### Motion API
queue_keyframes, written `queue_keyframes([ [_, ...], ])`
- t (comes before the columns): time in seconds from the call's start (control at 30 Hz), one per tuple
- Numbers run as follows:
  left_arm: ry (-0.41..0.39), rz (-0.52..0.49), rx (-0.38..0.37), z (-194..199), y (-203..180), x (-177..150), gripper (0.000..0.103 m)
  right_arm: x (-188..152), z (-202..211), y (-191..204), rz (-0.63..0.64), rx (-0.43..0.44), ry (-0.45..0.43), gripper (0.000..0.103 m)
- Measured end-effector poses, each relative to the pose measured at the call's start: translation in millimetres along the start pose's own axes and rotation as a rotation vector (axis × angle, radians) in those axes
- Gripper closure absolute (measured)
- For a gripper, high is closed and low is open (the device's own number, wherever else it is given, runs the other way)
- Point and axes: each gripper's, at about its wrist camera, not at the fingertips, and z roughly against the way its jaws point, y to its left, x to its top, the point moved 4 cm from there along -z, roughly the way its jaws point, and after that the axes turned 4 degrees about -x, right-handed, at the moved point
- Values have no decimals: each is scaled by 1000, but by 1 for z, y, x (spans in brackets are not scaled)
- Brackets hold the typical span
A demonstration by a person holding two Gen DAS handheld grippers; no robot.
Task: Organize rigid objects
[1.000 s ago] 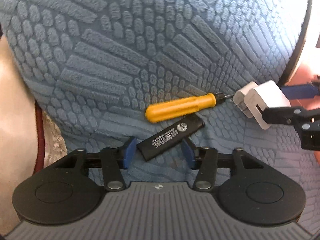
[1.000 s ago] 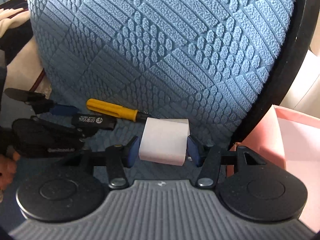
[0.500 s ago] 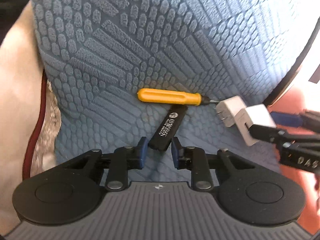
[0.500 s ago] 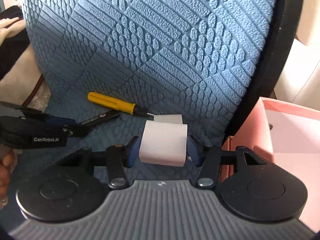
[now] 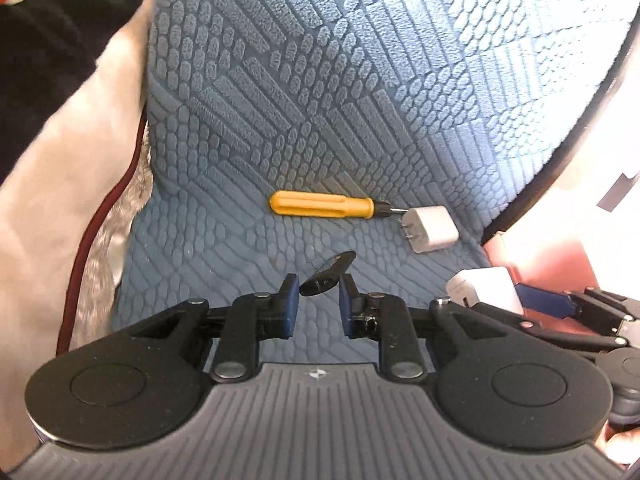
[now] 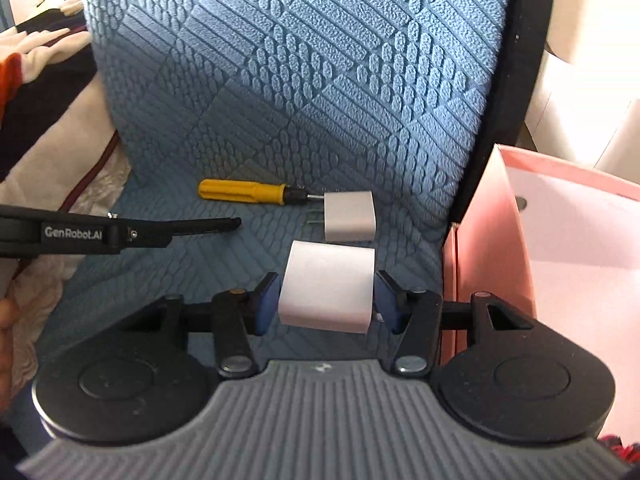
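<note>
My left gripper (image 5: 318, 288) is shut on a black USB stick (image 5: 328, 273) and holds it above the blue textured seat cushion (image 5: 320, 100). My right gripper (image 6: 326, 294) is shut on a white charger block (image 6: 328, 286), lifted off the cushion; it also shows in the left wrist view (image 5: 484, 288). A yellow-handled screwdriver (image 5: 322, 204) lies on the cushion, its tip next to a second white plug adapter (image 5: 432, 229). Both also show in the right wrist view, the screwdriver (image 6: 244, 192) and the adapter (image 6: 350, 216). The stick shows edge-on in the right wrist view (image 6: 208, 225).
A pink box (image 6: 560, 220) with a white inside stands open at the right, past the cushion's black rim (image 6: 500, 120). Cream and dark fabric (image 5: 60, 160) lies at the left of the cushion.
Both grippers have lifted and pulled back with their loads. The stick has turned edge-on in the left gripper. The second adapter now lies apart from the held charger.
</note>
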Motion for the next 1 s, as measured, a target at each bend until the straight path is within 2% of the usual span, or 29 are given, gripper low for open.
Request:
queue_keyframes([
  [0.07,-6,6,-14,1,-5,-3,82,-3,4,1,5,0,-5,49],
  [0.1,-8,9,-19,5,-7,-6,94,-6,8,1,7,-1,-8,49],
  [0.53,14,93,-73,32,-17,-56,94,-44,32,13,4,8,0,49],
  [0.87,29,264,-97,22,15,-49,93,-71,28,6,-54,-1,54,49],
  [0.9,27,288,-96,21,19,-47,92,-73,26,5,-60,-6,59,49],
  [0.97,32,330,-102,18,27,-44,74,-74,22,3,-68,-14,66,49],
  [1.0,32,347,-110,17,31,-43,53,-73,22,3,-76,-12,70,49],
])
